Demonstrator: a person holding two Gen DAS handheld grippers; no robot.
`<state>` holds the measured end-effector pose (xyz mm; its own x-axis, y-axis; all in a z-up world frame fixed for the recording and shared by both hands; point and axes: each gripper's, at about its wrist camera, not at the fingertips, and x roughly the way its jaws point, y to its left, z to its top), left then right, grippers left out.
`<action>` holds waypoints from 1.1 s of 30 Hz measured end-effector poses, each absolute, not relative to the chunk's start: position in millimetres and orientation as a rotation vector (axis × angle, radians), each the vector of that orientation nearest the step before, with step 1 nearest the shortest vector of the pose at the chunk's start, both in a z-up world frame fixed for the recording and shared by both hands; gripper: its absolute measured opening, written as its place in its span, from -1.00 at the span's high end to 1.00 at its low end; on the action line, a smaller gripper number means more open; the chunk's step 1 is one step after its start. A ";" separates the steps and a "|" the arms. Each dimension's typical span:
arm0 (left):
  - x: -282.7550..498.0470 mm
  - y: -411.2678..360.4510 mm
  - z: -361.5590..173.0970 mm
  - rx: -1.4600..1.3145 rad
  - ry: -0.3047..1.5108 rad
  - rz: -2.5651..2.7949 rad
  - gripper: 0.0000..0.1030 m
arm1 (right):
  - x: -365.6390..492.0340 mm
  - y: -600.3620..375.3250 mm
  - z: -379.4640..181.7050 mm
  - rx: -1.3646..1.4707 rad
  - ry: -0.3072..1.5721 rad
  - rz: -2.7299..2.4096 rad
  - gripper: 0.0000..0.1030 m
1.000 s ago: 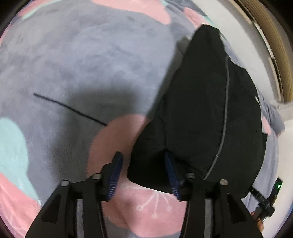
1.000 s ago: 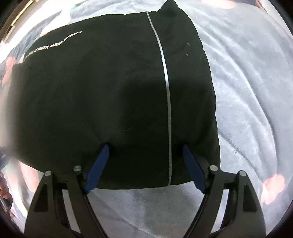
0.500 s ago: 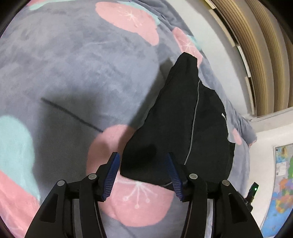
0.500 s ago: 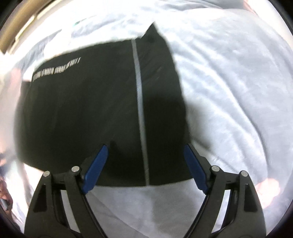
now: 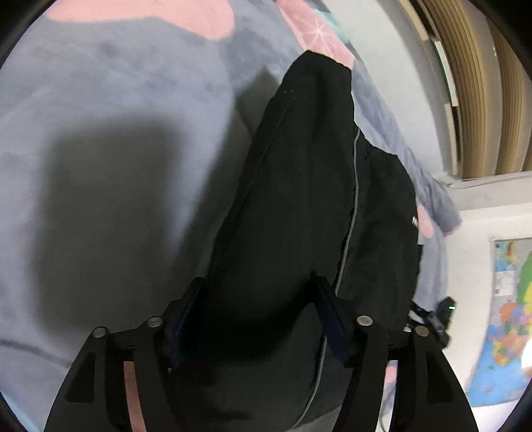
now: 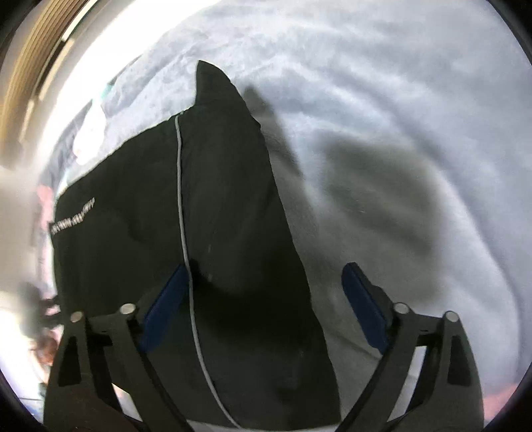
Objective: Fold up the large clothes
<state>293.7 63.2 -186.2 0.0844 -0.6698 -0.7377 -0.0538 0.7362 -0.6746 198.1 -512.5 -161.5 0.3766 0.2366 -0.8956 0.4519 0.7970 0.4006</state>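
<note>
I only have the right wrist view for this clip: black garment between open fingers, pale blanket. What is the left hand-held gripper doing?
Observer: The left hand-held gripper is open, its fingers astride the near end of the black garment.
Operator: Is the blanket plain pale grey all over?
Observer: No. The left wrist view shows pink patches on the grey blanket.
Operator: Anything beyond the bed?
Observer: A coloured map hangs on the wall to the right.
</note>
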 end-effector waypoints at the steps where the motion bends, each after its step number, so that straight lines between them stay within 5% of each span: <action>1: 296.2 61.7 -189.3 -0.654 1.436 -0.522 -0.41 | 200.4 -510.3 -167.1 0.709 1.203 -0.124 -0.87; 16: 320.3 41.6 -224.7 -0.809 1.486 -0.566 -0.59 | 230.9 -480.7 -210.4 0.879 1.239 0.130 -0.98; 18: 318.1 33.0 -216.2 -0.757 1.464 -0.549 -0.47 | 231.9 -472.4 -203.5 0.839 1.221 0.135 -0.52; 21: 309.1 20.2 -190.2 -0.619 1.396 -0.517 -0.03 | 231.1 -463.2 -189.5 0.812 1.194 0.140 0.03; 24: 297.5 18.2 -166.8 -0.593 1.330 -0.514 0.28 | 219.0 -451.5 -175.6 0.750 1.171 0.128 0.36; 33: 221.5 9.5 -49.5 -0.541 1.059 -0.689 0.41 | 166.5 -397.5 -70.9 0.570 1.016 0.169 0.52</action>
<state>221.5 9.5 -49.5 0.3196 -0.7358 -0.5971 0.2473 0.6731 -0.6970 166.5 -397.5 -70.9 0.5280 0.3902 -0.7543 0.1254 0.8426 0.5237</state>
